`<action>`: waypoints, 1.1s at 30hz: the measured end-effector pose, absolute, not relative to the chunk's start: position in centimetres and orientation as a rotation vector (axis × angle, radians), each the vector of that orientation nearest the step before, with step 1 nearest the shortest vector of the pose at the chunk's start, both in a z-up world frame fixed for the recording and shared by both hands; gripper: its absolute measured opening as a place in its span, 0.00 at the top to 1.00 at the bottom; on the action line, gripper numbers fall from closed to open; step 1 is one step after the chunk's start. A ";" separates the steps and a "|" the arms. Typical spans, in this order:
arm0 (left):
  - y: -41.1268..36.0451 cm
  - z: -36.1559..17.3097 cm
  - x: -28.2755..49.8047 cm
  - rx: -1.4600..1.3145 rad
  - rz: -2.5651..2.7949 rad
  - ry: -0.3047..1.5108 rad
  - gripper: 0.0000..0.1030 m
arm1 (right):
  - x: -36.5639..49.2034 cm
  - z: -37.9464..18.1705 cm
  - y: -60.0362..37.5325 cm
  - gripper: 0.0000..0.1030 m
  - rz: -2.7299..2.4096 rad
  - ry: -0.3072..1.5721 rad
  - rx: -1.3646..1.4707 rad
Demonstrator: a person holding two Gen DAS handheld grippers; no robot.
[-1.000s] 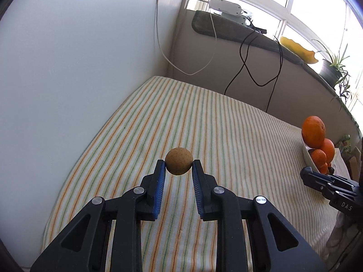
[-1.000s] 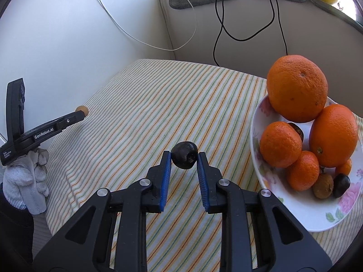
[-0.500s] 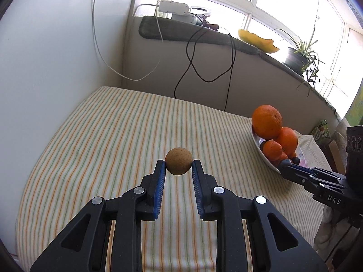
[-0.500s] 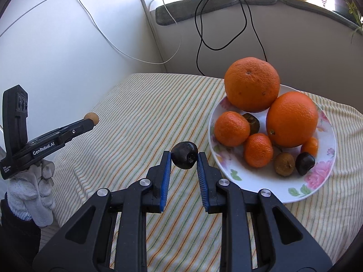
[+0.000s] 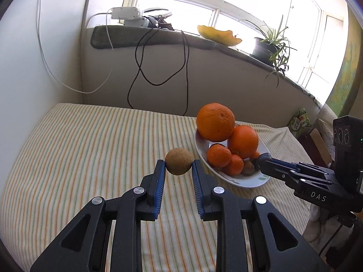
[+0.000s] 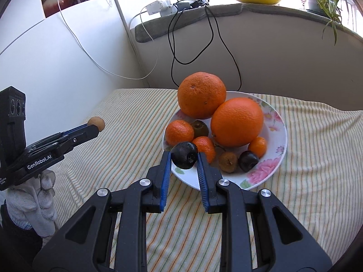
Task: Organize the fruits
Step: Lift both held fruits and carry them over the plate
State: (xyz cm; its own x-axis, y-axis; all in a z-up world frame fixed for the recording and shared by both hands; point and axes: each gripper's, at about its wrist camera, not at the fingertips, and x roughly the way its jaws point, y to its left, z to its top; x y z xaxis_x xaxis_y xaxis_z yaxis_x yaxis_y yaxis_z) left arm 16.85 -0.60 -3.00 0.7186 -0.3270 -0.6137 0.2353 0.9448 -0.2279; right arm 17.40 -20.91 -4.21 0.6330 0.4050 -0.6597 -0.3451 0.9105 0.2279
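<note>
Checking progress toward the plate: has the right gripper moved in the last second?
Yes. The right gripper, shut on the dark fruit, has closed in on the plate, now reaching its near rim.

A striped cloth (image 5: 90, 147) in cream, orange and green covers the counter across the lower half of both views. A plain white wall (image 5: 34, 68) fills the left side, with a thin white cable (image 5: 48, 68) looping down it. Behind the counter a beige half-wall (image 5: 226, 79) carries a grey-green padded ledge (image 5: 118, 37), from which black cables (image 5: 145, 63) hang. On the ledge sit a white power strip (image 5: 124, 12), a yellow dish (image 5: 217, 36) and a potted plant (image 5: 270, 43) at upper right. Bright daylight floods through the white-framed window (image 5: 217, 0) along the top.
</note>
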 end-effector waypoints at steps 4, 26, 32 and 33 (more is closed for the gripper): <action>-2.6 -3.0 17.0 -0.127 -0.345 0.707 0.78 | 17.3 -3.8 -22.5 0.77 0.410 0.765 0.095; -11.2 -4.2 18.0 -0.071 -0.478 0.755 0.78 | 19.3 -4.1 -28.6 0.77 0.332 0.759 0.131; -12.3 -4.3 18.3 -0.062 -0.492 0.761 0.78 | 20.4 -4.5 -29.1 0.77 0.326 0.768 0.133; -12.4 -4.3 18.4 -0.060 -0.494 0.762 0.78 | 20.6 -4.5 -29.1 0.77 0.324 0.768 0.132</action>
